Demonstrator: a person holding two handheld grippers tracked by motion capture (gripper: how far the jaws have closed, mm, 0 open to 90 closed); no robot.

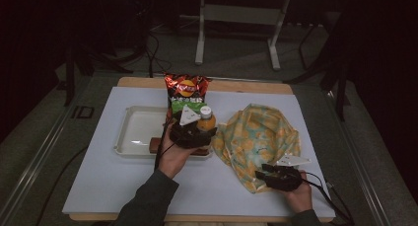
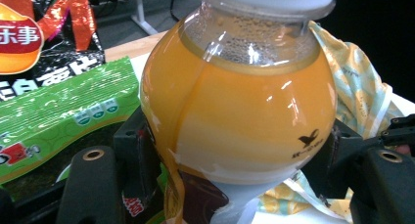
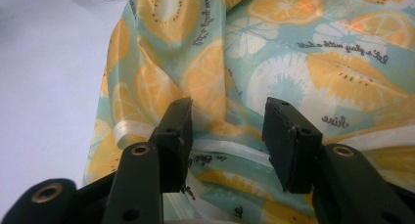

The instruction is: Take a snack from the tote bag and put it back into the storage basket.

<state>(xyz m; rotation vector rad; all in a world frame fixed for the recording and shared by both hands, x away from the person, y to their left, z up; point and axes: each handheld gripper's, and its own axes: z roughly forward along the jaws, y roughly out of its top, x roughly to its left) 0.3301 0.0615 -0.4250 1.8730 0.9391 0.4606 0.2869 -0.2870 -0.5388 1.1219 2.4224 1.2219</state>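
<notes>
Left gripper clamped around juice bottle at frame centre, lifted by tray, likely for bagging. Right gripper gaped over fruit-print bag, lower right, gripping nothing yet.

We see two black grippers: the left gripper and the right gripper, each topped by a pale grey three-cornered plate. Thin black cables trail from both toward the near edge. Up close, the blocky black jaws carry brass-ringed screw holes. The person's left forearm wears a dark grey-green sleeve.
</notes>
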